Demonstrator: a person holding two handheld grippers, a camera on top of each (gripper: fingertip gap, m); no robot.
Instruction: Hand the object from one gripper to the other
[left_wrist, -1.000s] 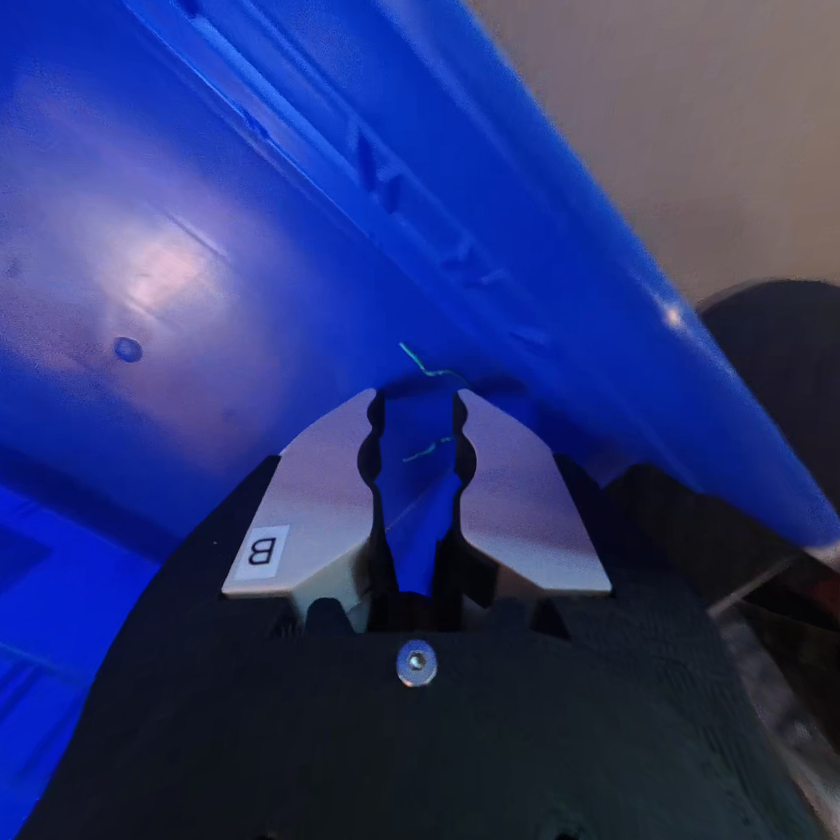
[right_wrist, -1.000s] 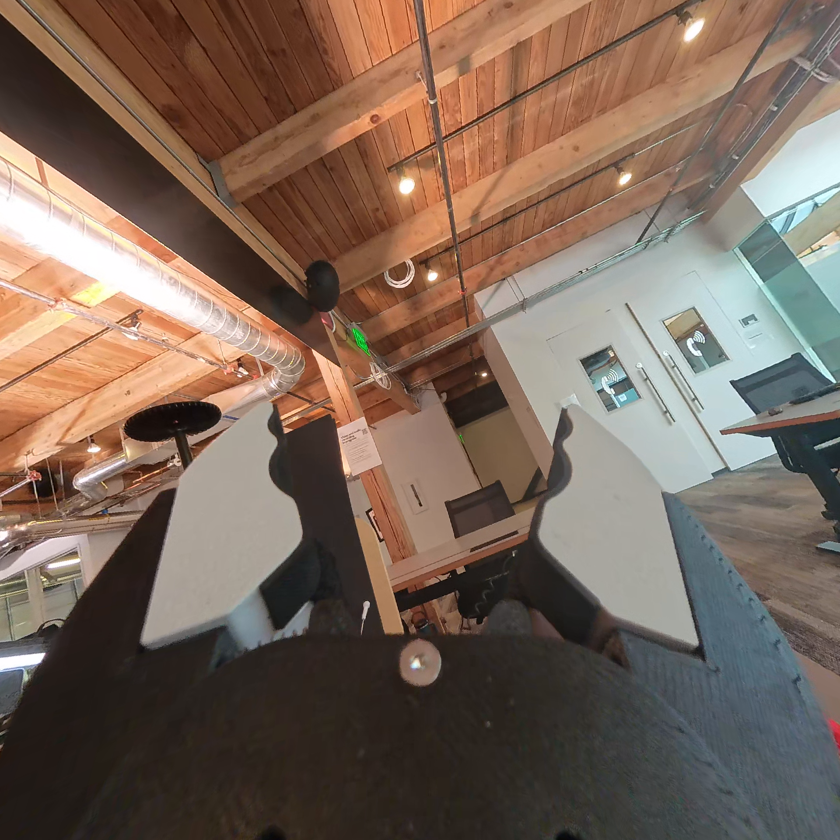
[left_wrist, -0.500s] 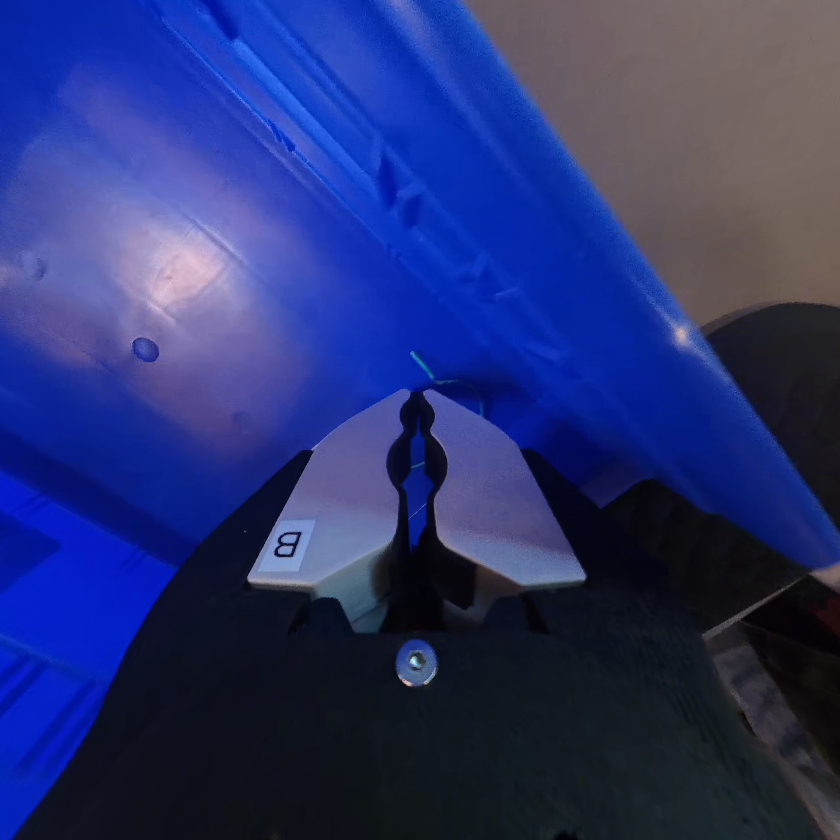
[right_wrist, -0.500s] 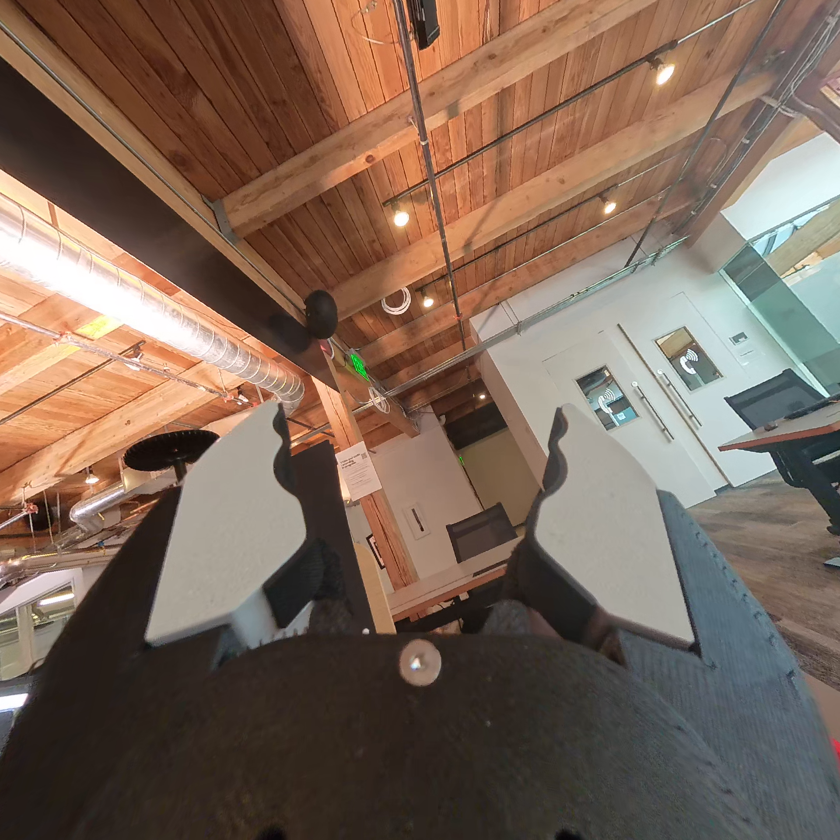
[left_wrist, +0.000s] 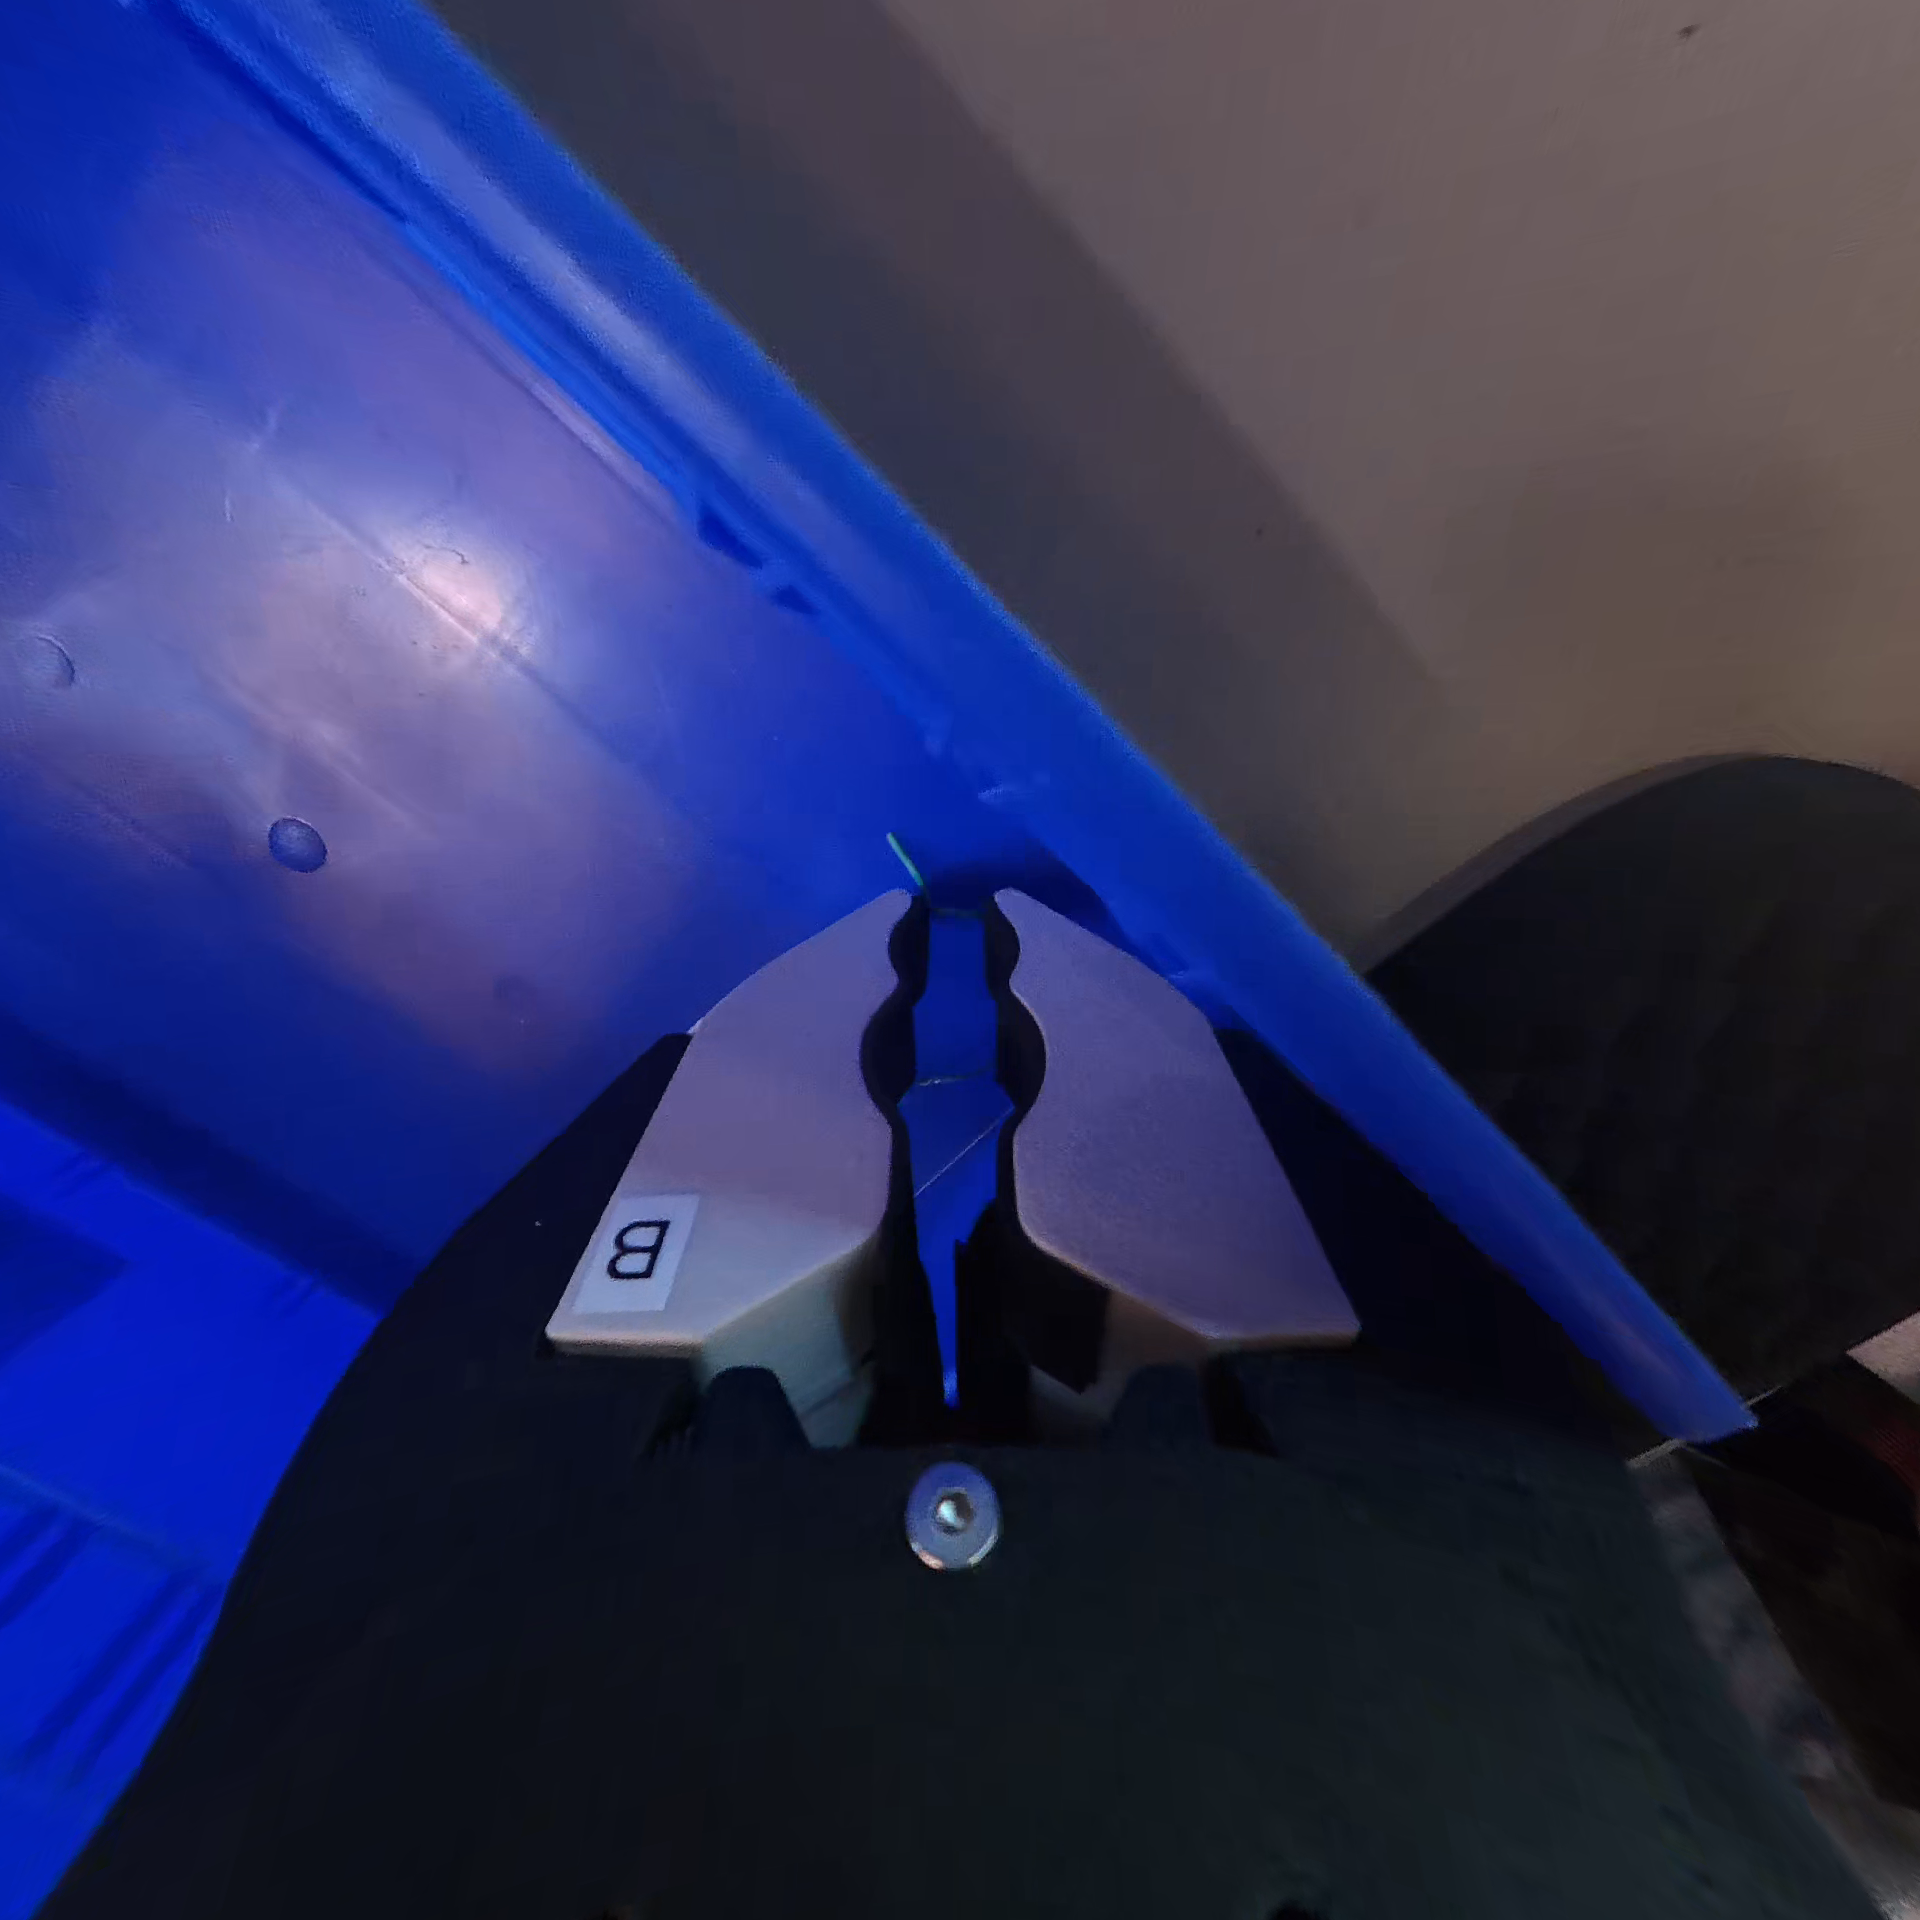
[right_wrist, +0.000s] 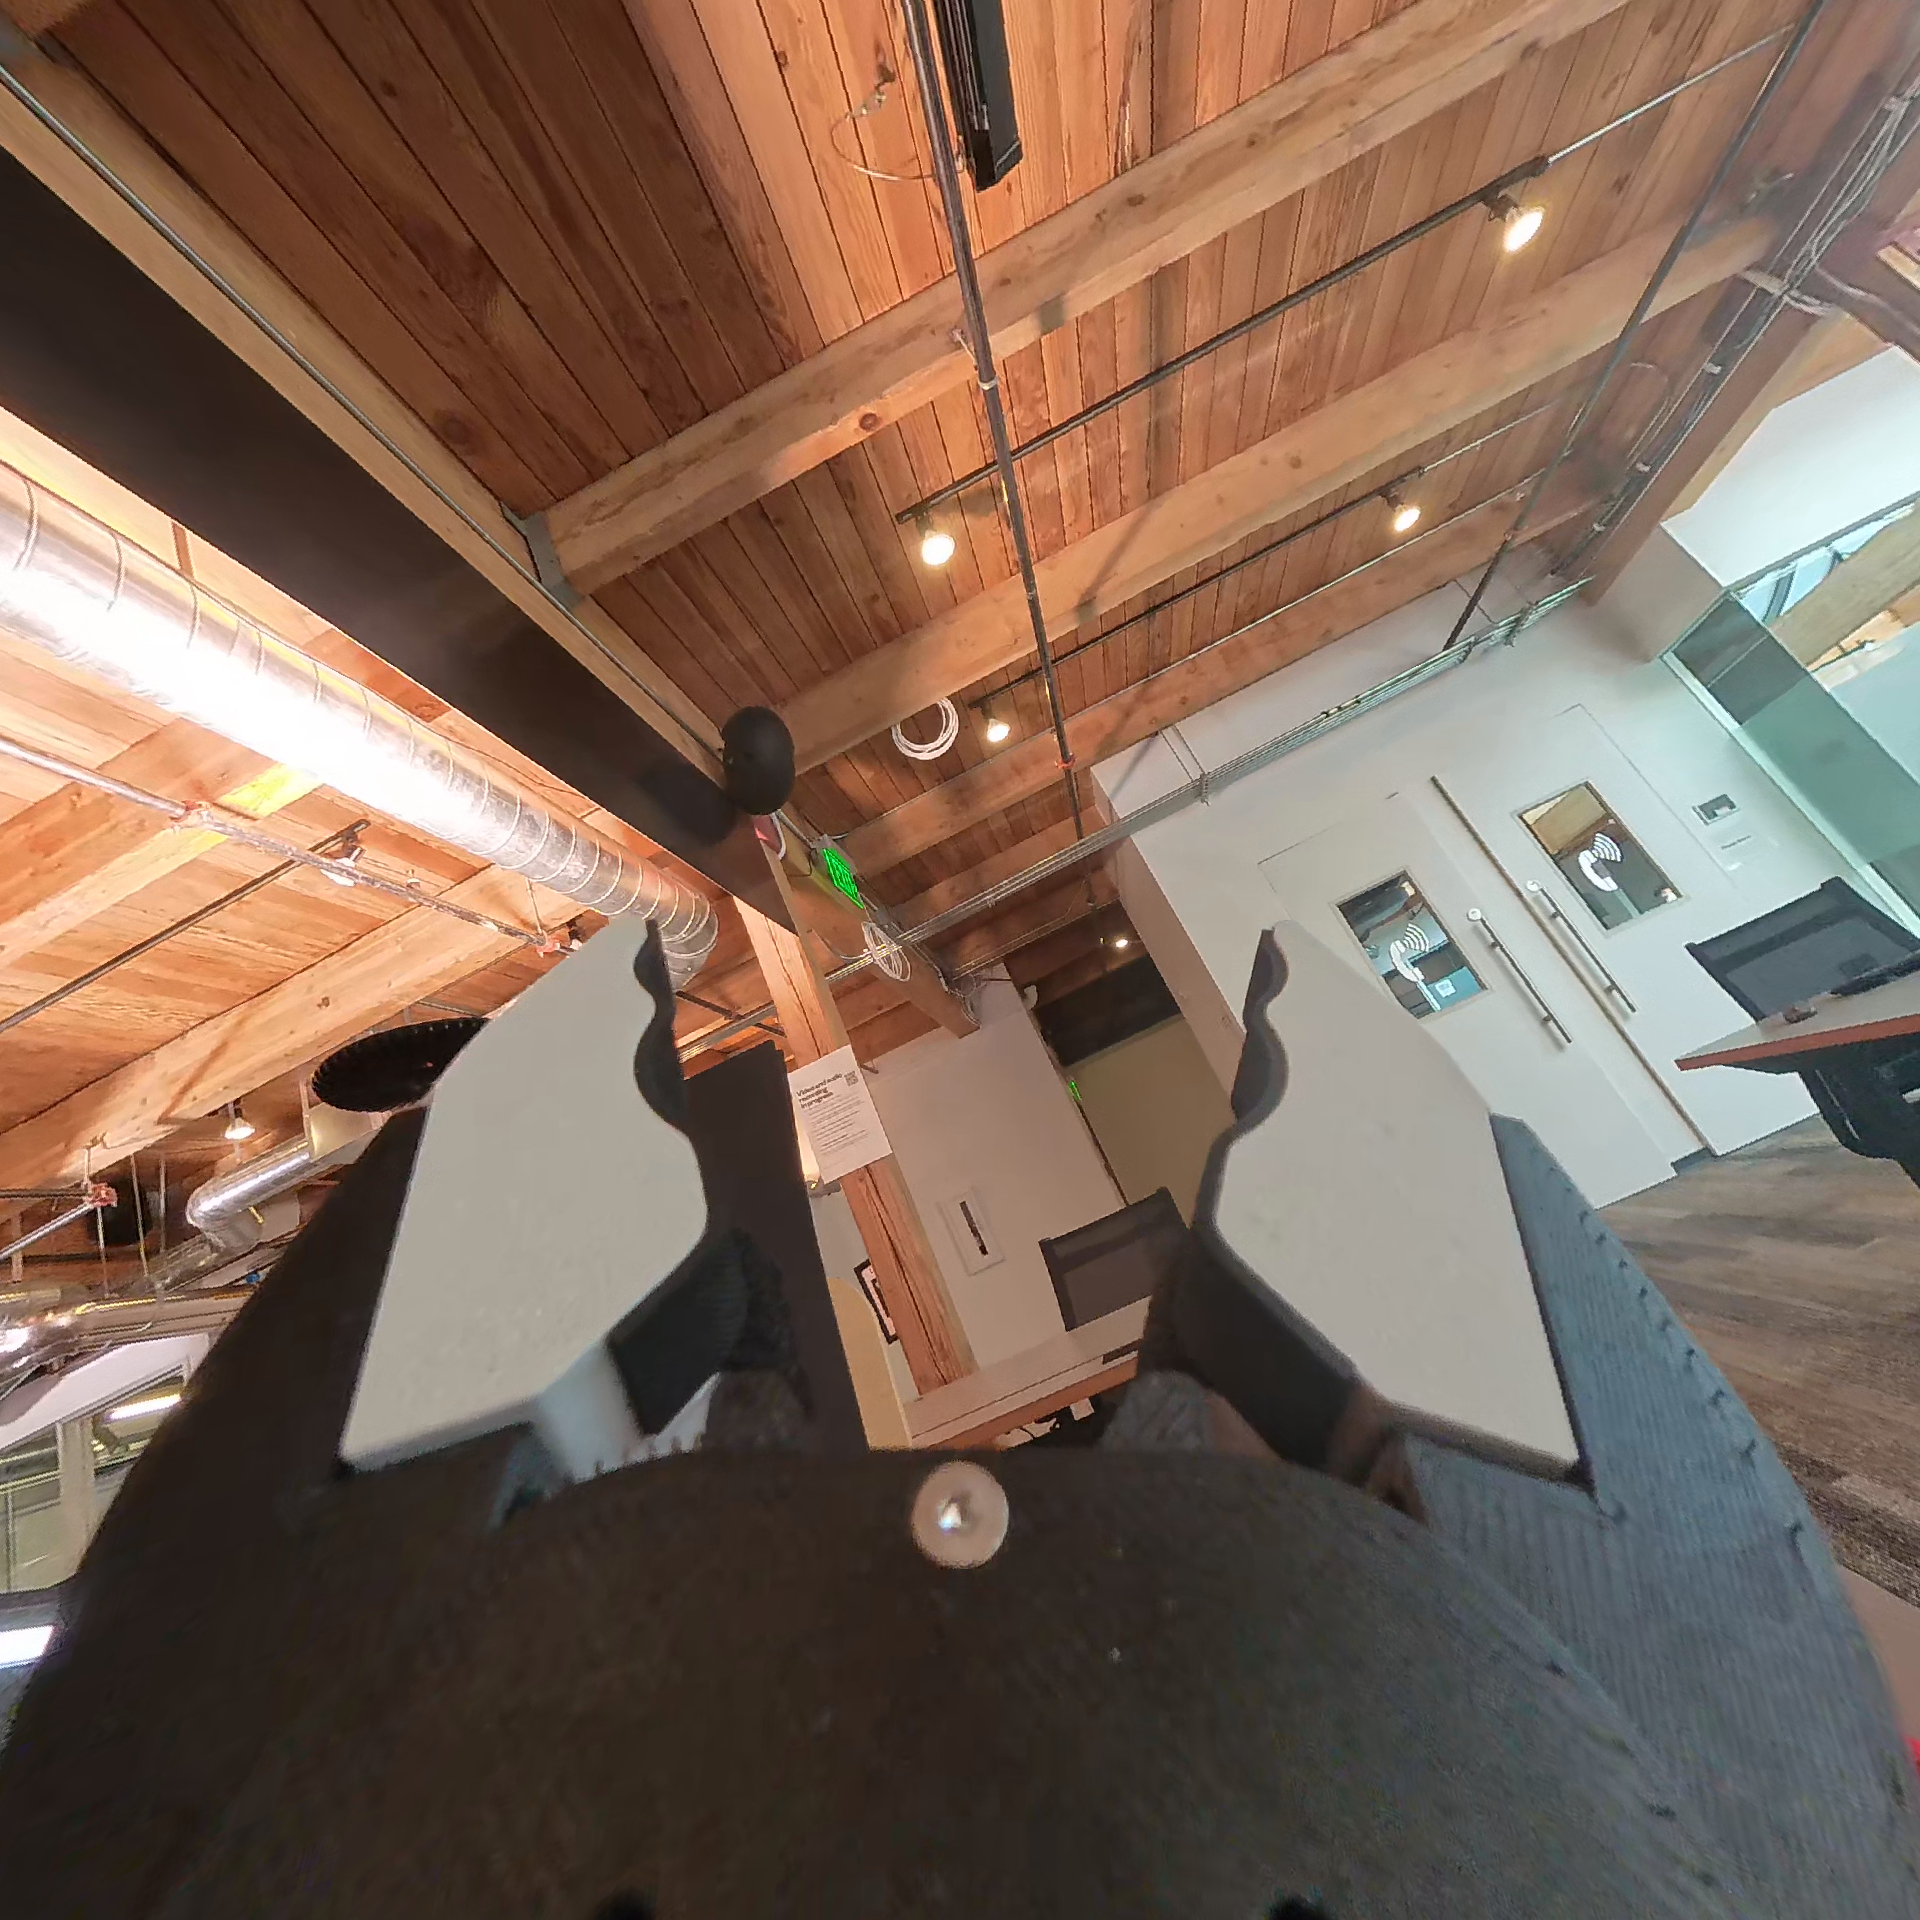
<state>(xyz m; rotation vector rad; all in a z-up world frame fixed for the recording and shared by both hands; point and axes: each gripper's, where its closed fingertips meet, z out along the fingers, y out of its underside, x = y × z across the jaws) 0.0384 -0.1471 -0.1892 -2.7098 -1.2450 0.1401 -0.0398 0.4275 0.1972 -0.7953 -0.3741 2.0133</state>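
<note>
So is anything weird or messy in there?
Yes: a thin green thread lies stray at the left gripper tips, inside the big blue plastic bin. The gripper is only slightly open, apparently gripping nothing. The right gripper points at the ceiling, wide open.

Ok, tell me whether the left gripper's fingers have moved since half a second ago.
Yes. The left gripper reopened slightly: its fingers, nearly touching above the body screw then, now stand narrowly apart either side of it.

Blue bin, thin green thread, pale grey fingers
</note>
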